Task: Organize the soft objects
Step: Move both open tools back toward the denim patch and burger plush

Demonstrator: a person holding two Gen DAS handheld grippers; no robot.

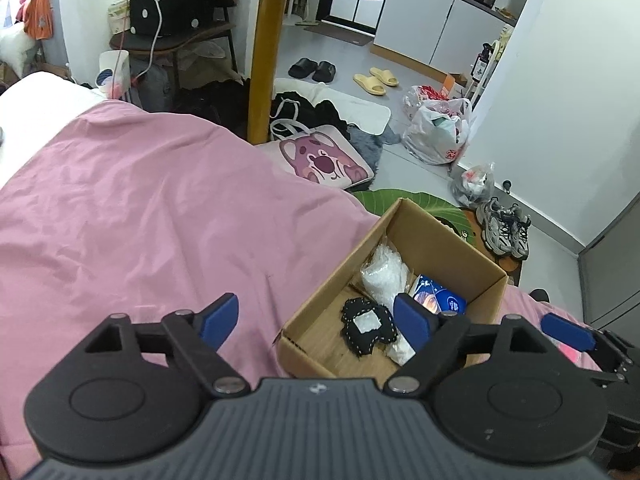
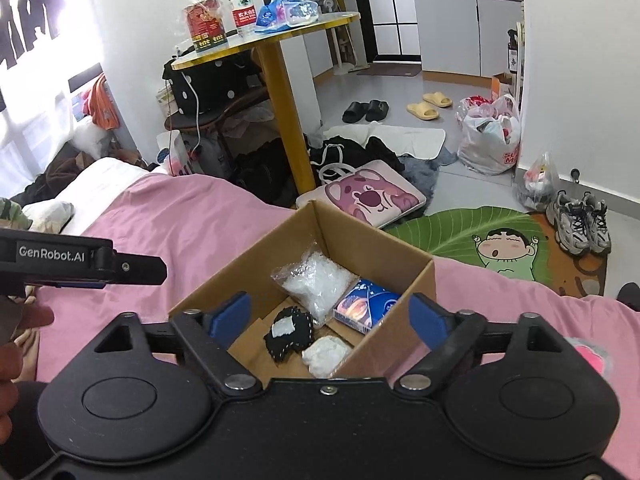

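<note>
Cardboard box (image 2: 394, 276) on pink bed (image 1: 132, 216), holding four soft items: clear bag (image 2: 320, 280) far, blue pack (image 2: 366, 304) right, black pouch (image 2: 290, 330) and white wad (image 2: 326, 356) near. One pink item (image 2: 592, 356) lies on bed right of box. Right tool (image 2: 330, 314) wide, empty, directly over box, nearer the pink item. Left tool (image 1: 316, 316) wide, empty, left of box.

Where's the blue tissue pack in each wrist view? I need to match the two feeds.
Left wrist view: blue tissue pack lies in the cardboard box, lower right of centre, partly behind a blue fingertip.
Right wrist view: blue tissue pack sits just right of centre, in the box's right part, against its wall.
Shared landmark: the clear plastic bag just left of it.
</note>
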